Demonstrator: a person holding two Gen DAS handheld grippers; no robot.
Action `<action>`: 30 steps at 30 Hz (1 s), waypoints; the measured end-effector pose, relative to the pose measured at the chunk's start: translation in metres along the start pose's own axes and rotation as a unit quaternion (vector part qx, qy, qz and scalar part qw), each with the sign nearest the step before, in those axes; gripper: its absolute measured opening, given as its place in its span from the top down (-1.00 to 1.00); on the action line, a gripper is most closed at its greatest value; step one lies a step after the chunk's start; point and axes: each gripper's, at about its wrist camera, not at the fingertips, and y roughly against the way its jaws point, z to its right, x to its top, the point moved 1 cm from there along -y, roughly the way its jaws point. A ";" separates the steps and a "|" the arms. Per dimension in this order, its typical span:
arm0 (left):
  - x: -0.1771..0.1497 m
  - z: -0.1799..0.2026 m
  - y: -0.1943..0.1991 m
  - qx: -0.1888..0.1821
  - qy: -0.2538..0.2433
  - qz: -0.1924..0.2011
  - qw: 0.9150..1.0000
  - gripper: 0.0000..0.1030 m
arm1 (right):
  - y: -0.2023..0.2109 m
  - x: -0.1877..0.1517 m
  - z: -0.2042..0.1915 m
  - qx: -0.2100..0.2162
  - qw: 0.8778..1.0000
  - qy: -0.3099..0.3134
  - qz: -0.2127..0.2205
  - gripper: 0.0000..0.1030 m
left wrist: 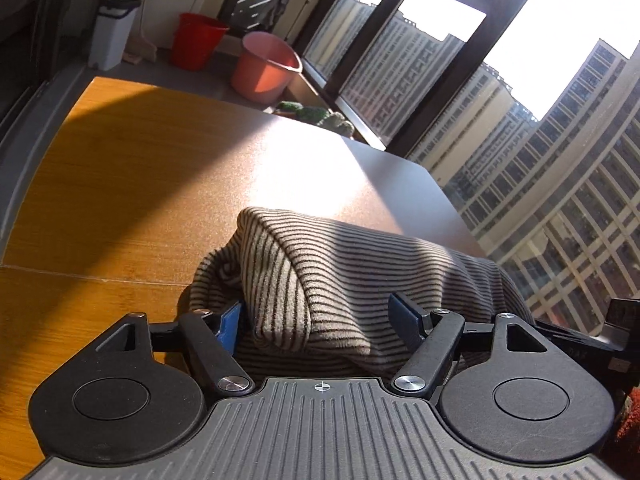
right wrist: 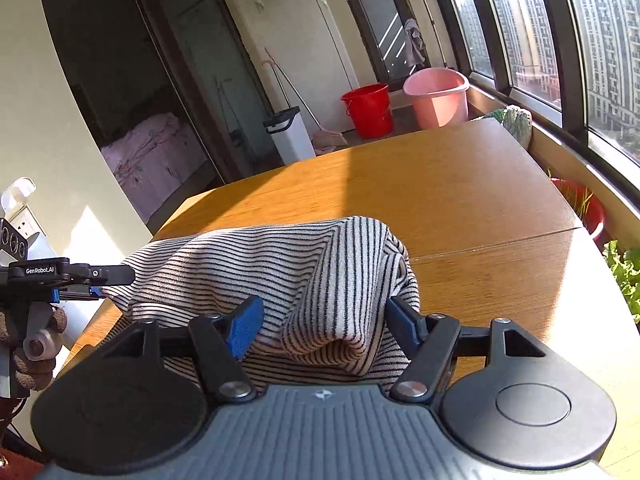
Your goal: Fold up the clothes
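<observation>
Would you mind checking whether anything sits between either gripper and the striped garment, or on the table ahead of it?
Nothing visible does. The striped garment already bunches between the fingers of the left gripper and the right gripper, and the wooden table beyond it is bare.

- Garment (left wrist: 344, 264): beige with thin black stripes.
- Table (right wrist: 460, 200): amber wood grain.
- Buckets: one red (right wrist: 368, 110), one pink (right wrist: 438, 98).
- Gripper pads (right wrist: 244, 326): blue; gripper bodies black.
</observation>
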 end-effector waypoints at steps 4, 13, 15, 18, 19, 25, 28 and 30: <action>0.009 -0.002 -0.019 0.000 -0.005 0.001 1.000 -0.25 | -0.020 0.006 -0.003 0.001 1.000 0.010 0.000 -0.04; 0.056 -0.002 -0.052 0.013 -0.023 0.042 0.999 0.30 | -0.074 0.068 -0.008 -0.031 0.997 0.057 0.033 0.31; 0.066 -0.001 -0.049 0.011 -0.021 0.054 0.998 0.33 | -0.078 0.079 -0.012 -0.029 0.997 0.057 0.043 0.37; 0.065 0.001 -0.041 0.007 -0.020 0.061 0.998 0.35 | -0.077 0.091 -0.018 -0.023 0.997 0.054 0.055 0.39; 0.062 0.001 -0.038 0.006 -0.020 0.061 0.998 0.37 | -0.074 0.090 -0.019 -0.020 0.997 0.056 0.057 0.39; 0.042 0.009 -0.013 -0.012 -0.023 0.067 0.997 0.40 | -0.049 0.076 -0.025 -0.008 0.996 0.063 0.057 0.41; 0.031 0.014 0.001 -0.022 -0.024 0.071 0.997 0.40 | -0.031 0.067 -0.024 0.000 0.997 0.056 0.056 0.42; 0.023 0.024 0.012 -0.024 -0.041 0.074 0.996 0.40 | -0.019 0.061 -0.025 0.006 0.997 0.055 0.058 0.42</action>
